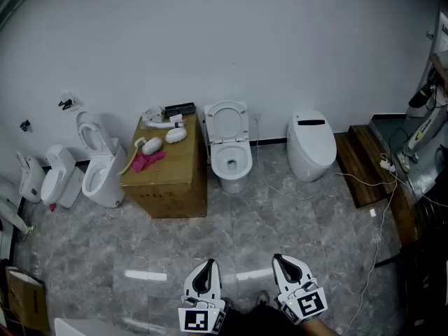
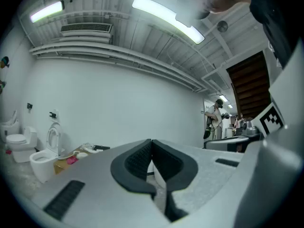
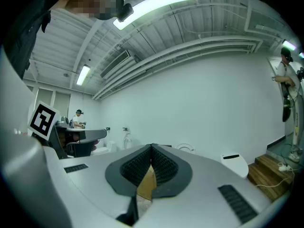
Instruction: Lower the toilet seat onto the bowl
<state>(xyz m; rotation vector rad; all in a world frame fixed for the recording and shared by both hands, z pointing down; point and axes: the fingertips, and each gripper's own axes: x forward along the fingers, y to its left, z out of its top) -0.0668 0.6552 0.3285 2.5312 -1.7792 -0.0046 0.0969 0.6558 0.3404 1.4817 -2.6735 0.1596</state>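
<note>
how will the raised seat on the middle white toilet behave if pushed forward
The raised white toilet seat looks like rigid plastic, so it probably won't flex. It seems hinged behind the white bowl, so a push likely swings it down; once tipped forward, it may slam.

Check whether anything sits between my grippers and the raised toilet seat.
Nothing visible: bare floor runs from the left gripper and right gripper to the toilet seat, raised over a clear bowl; the cardboard box stands aside.

A sanitary-ware test room: several toilets [image 1: 231,145] line one bare wall [image 1: 231,40].
</note>
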